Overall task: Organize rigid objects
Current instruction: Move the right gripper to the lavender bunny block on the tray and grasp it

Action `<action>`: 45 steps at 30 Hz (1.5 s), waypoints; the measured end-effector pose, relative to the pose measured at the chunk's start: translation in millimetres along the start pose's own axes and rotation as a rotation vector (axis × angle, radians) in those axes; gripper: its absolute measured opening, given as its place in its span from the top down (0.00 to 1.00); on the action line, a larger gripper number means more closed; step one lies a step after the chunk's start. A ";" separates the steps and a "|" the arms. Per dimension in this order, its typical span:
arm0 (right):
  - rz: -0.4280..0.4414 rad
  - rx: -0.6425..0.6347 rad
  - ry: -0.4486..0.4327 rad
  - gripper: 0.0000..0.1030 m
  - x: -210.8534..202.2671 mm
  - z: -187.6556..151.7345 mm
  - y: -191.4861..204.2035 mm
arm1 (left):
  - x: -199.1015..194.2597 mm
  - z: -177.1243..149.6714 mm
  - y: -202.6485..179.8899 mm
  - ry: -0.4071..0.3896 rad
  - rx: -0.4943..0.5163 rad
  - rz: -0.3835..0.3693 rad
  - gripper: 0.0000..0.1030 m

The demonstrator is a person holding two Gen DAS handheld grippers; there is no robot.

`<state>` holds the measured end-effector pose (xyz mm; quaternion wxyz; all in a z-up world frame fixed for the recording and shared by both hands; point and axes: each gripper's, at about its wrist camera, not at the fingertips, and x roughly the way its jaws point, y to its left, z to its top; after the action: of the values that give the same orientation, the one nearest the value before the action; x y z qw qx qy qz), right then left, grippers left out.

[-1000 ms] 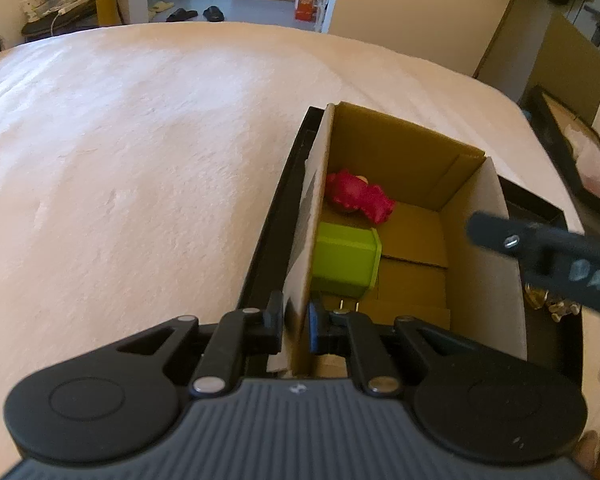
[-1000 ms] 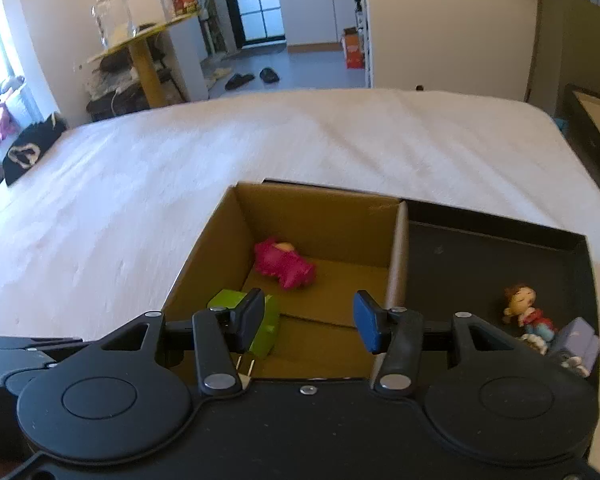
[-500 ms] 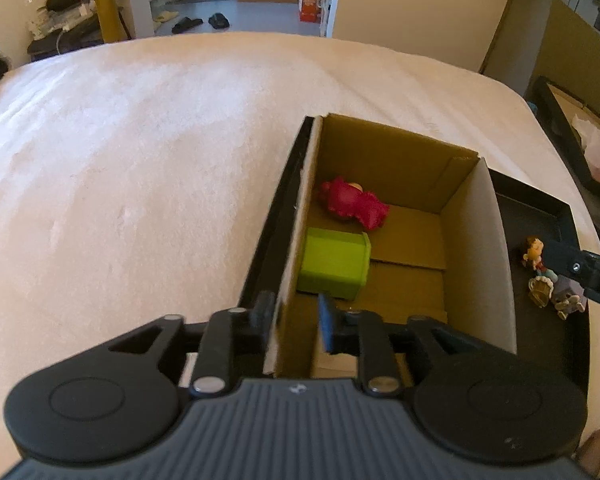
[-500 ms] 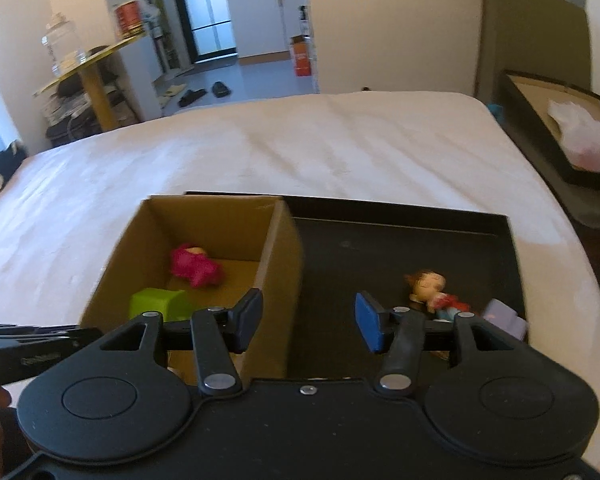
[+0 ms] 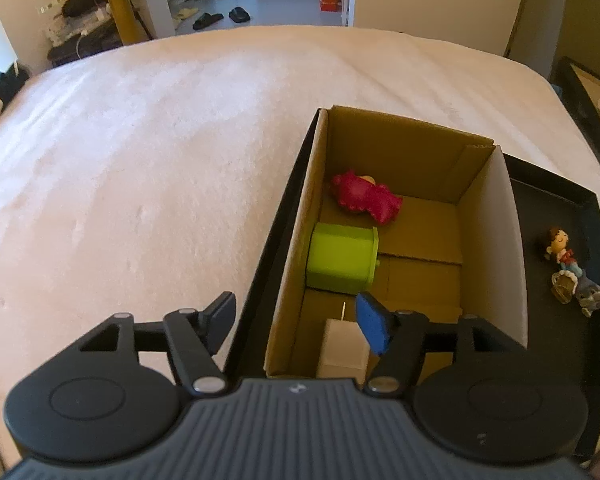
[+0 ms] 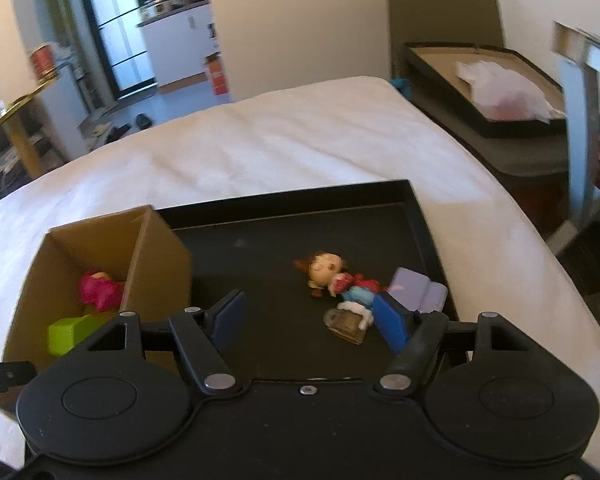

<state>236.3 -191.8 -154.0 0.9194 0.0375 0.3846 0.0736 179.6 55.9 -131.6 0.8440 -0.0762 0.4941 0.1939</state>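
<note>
- Cardboard box (image 5: 412, 152) stands at the left end of a black tray (image 6: 300, 204), which lies on a white bed (image 5: 140, 140); the box's left wall sits against the tray's left rim.
- Inside the box: a pink figurine (image 5: 364, 200) toward the far wall, a lime-green block (image 5: 342, 258) against the left wall, and a white plug adapter (image 5: 342, 344) at the near end, prongs up.
- Left gripper (image 5: 296, 322) straddles the box's left wall with its jaws spread and pressing on nothing; they have just been opening, and the wall stands free between them.
- Right gripper (image 6: 312, 314) hangs over the bare part of the tray, jaws spread and empty; they too have just been opening.
- Toys left to sort lie near the tray's right rim: a doll with a red top (image 6: 336, 278), a small basket-like piece (image 6: 346, 322) touching it, and a lilac block (image 6: 418, 290) just beside the rim.
- My reading: one placement into the box is over, and the step in hand is the reach for the next toy, most likely the doll.
- That move calls for lowering the right gripper so one finger passes either side of the doll, then closing.
- Room is tight there: the three toys crowd together and the raised right rim is close behind them, so a wide approach could nudge the basket piece or catch the rim.
- Between the box's right wall and the toys the tray floor is open, giving a free path back to the box.
</note>
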 end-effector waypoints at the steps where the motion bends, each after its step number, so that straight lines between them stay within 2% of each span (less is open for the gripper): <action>1: -0.014 0.014 0.000 0.32 2.5 -2.6 -2.3 | -0.1 0.4 -0.7 -0.001 0.000 0.007 0.35; 11: -0.109 0.131 -0.008 0.32 19.5 -12.6 -33.1 | -0.1 2.4 -13.5 -0.014 0.002 0.073 0.34; 18: -0.163 0.147 0.018 0.32 36.8 -14.1 -48.6 | 2.1 5.1 -23.6 -0.015 0.019 0.109 0.34; 28: -0.152 0.159 0.013 0.33 52.9 -8.3 -59.4 | 2.5 9.9 -28.4 -0.010 0.060 0.124 0.34; 32: -0.194 0.090 0.007 0.42 57.0 -8.1 -54.7 | 1.3 10.8 -27.3 -0.012 0.050 0.121 0.34; 34: -0.211 0.049 0.015 0.43 57.0 -9.4 -50.0 | 1.3 10.1 -27.8 -0.016 0.050 0.116 0.34; 37: -0.181 0.031 0.019 0.46 53.6 -11.1 -44.4 | 0.1 7.2 -27.0 -0.015 0.048 0.105 0.34; 39: -0.194 -0.006 0.029 0.54 56.0 -14.0 -40.6 | -1.1 5.6 -25.6 -0.014 0.050 0.100 0.34; 45: -0.153 0.015 0.069 0.56 55.4 -15.7 -45.0 | -4.0 2.3 -18.0 -0.010 0.027 0.082 0.34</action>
<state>268.3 -226.9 -209.5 0.9081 0.0123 0.4185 0.0016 187.0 39.2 -128.1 0.8388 -0.0437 0.4953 0.2219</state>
